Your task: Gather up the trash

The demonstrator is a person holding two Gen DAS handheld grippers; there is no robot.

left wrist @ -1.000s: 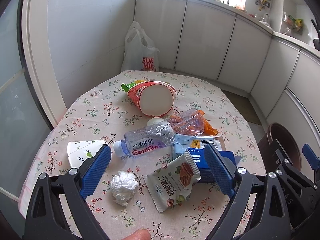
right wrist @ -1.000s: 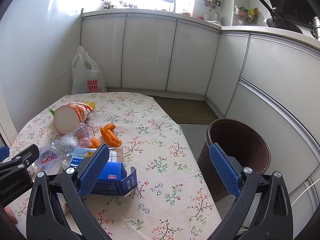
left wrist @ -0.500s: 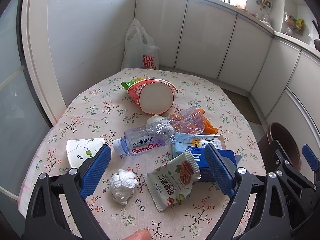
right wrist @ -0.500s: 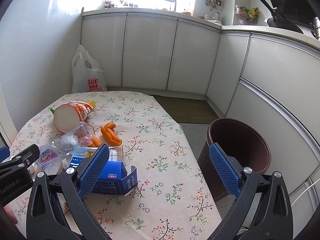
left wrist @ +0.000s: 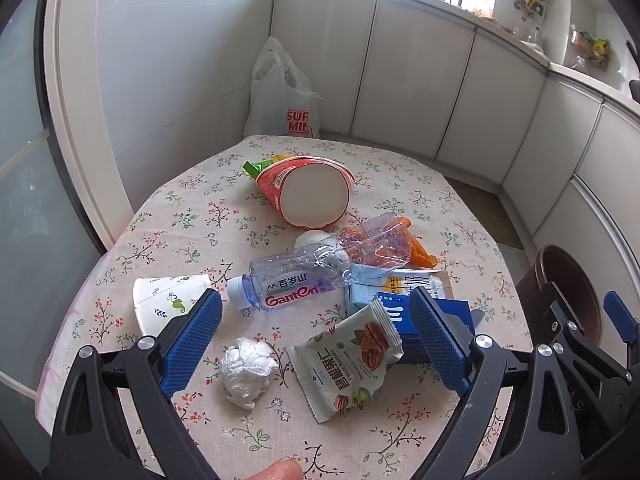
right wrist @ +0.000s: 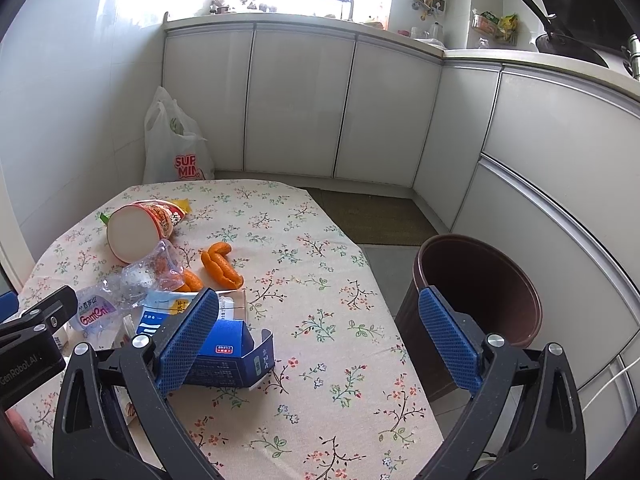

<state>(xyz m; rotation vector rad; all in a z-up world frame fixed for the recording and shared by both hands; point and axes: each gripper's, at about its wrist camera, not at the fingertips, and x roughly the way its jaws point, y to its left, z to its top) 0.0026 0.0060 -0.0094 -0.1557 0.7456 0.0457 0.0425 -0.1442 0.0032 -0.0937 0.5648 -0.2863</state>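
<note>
Nothing on the table has shifted against the earlier frames; only the left view has lifted and backed off very slightly, the right view is unchanged.

Trash lies clustered on the near-left half of the floral-cloth table (left wrist: 432, 184). Items, nearest first:
- crumpled white paper ball (left wrist: 247, 368): light, soft, compresses; pinch across the middle.
- white foil nut snack packet (left wrist: 347, 356): light, slick, limp; take by a sealed edge, expect slip.
- open dark-blue cardboard carton (right wrist: 236, 356): light, walls give; grip one wall or the flap.
- crushed clear plastic water bottle (left wrist: 292, 280): light, springy, slippery; neck near the cap is the stiffest hold.
- flattened white paper cup with green print (left wrist: 164, 304), pale-blue milk carton (left wrist: 372, 290), orange peel pieces (right wrist: 220, 266), tipped red instant-noodle cup (left wrist: 308, 192): all light.

Left gripper (left wrist: 316, 344) has its jaws spread wide, empty, above the paper ball and packet. Right gripper (right wrist: 320, 340) likewise spread and empty, its left pad over the blue carton.

Brown round waste bin (right wrist: 480, 280) stands on the floor just beside the table's right edge, appears empty. White plastic shopping bag (left wrist: 284, 100) sits against the far wall.
</note>
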